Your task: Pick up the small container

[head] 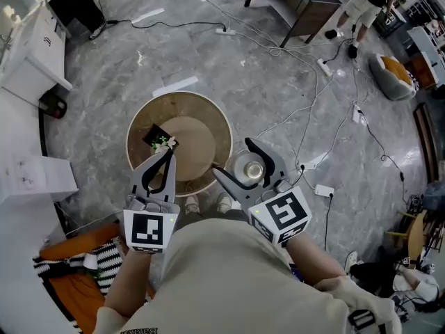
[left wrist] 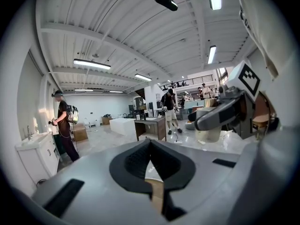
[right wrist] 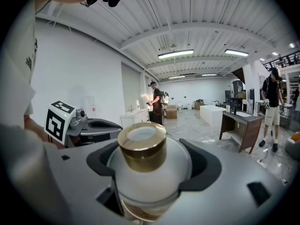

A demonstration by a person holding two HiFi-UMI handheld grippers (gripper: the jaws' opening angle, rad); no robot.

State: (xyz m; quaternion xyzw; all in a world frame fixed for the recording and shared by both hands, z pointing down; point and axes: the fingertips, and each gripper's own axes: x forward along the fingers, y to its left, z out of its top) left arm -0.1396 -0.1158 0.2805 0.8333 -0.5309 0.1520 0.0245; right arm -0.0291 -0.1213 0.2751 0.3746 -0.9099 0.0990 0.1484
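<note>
**Small container clamped in the right gripper, beside the round table**

The right gripper point(head: 236, 160) has its two dark jaws closed around the small container point(head: 252, 169), one on each side of its round body. In the right gripper view the container point(right wrist: 149, 172) fills the space between the jaws. It is a squat, rounded jar of frosted white glass topped by a gold cap point(right wrist: 142, 146), with the cap pointing away from the camera. The cap is on, and the frosted wall hides whatever may be inside. A gold-coloured band shows at the jar's lower edge.

From the head view the container sits off the round wooden table point(head: 208, 120), just beside its right-hand rim and over the grey marble floor point(head: 278, 82). The table top has a raised rim, like a shallow tray. The only thing lying in it is a small dark packet with green marks point(head: 160, 139), near the left side.

The left gripper point(head: 169, 156) holds nothing. In the left gripper view its jaws meet at the tips, with only a narrow slit lower down. Seen from the head, its tips hang over the table just beside the dark packet, and whether they touch it cannot be told. The two grippers are side by side, near each other but apart.
</note>
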